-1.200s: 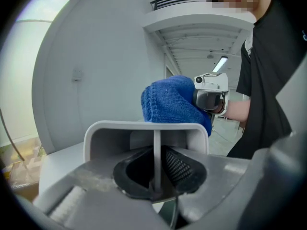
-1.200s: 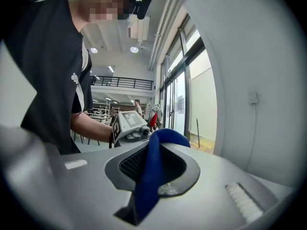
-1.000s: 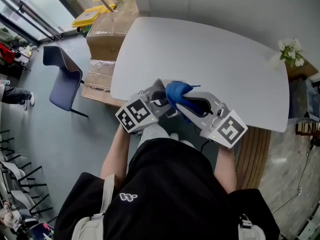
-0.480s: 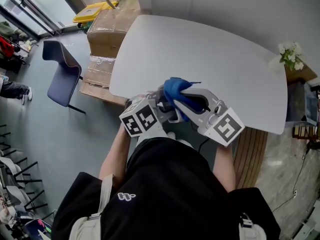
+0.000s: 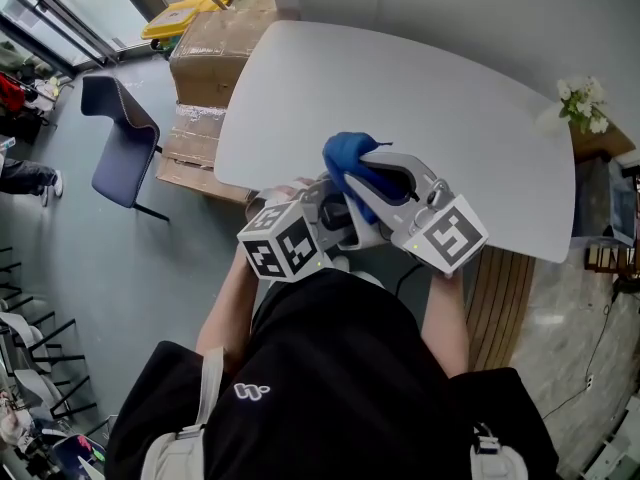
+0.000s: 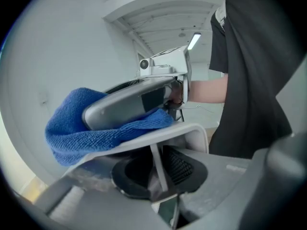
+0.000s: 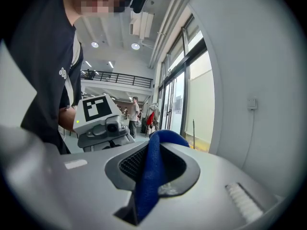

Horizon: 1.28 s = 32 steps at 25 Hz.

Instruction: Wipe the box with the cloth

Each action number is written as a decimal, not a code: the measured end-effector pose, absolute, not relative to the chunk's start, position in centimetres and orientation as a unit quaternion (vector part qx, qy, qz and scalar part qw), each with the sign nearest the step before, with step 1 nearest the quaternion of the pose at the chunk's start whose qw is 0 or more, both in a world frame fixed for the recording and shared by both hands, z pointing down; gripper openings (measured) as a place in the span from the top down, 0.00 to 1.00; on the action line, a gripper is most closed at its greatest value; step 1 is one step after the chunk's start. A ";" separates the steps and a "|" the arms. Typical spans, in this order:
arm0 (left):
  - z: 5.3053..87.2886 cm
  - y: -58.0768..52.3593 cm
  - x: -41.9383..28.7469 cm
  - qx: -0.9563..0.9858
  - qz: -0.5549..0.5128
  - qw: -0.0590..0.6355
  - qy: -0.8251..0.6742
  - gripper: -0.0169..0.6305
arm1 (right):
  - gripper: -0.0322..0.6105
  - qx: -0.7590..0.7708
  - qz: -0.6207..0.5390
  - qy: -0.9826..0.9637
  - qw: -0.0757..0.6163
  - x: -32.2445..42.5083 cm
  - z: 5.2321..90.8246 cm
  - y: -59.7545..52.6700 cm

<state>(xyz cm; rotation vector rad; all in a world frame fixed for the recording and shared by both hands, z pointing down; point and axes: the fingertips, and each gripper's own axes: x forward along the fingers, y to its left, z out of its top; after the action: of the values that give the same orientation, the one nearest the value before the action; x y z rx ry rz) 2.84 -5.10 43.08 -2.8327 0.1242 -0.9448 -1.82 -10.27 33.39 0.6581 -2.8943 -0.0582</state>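
My right gripper (image 5: 350,180) is shut on a blue cloth (image 5: 346,158) just above the near edge of the white table (image 5: 420,98). In the right gripper view the cloth (image 7: 148,186) runs as a folded band between the pads of that gripper (image 7: 158,169). The left gripper (image 5: 335,216) sits close under it on the left. A thin wall of a white box (image 6: 144,140) stands pinched between the left gripper's (image 6: 160,169) pads, while its jaws are opening slightly. The cloth (image 6: 72,133) and the right gripper (image 6: 129,104) rest on the box's top edge. The box is mostly hidden in the head view.
Taped cardboard cartons (image 5: 205,78) and a dark blue chair (image 5: 115,143) stand on the floor left of the table. White flowers (image 5: 580,103) are at the table's far right corner. A wooden bench (image 5: 510,308) lies to my right.
The left gripper has slid right and rolled, now tucked under the right gripper. The right gripper and the cloth have barely shifted.
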 end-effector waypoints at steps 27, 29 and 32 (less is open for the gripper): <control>37.7 0.7 2.7 -0.973 -0.188 0.080 -0.106 0.88 | 0.86 0.143 0.063 -0.987 -0.041 1.4 32.8 -11.8; 36.1 0.8 3.1 -0.978 -0.156 0.082 -0.112 0.89 | 0.86 0.148 0.081 -0.984 -0.055 1.7 33.0 -12.0; 34.3 1.0 3.4 -0.982 -0.124 0.079 -0.116 0.89 | 0.86 0.140 0.103 -0.981 -0.091 2.1 32.7 -11.8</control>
<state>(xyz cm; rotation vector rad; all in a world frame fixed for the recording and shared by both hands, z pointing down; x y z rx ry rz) 3.45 0.95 34.34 -2.9402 -0.3481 -0.3703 2.15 -11.76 32.73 0.4680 -3.2720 0.3424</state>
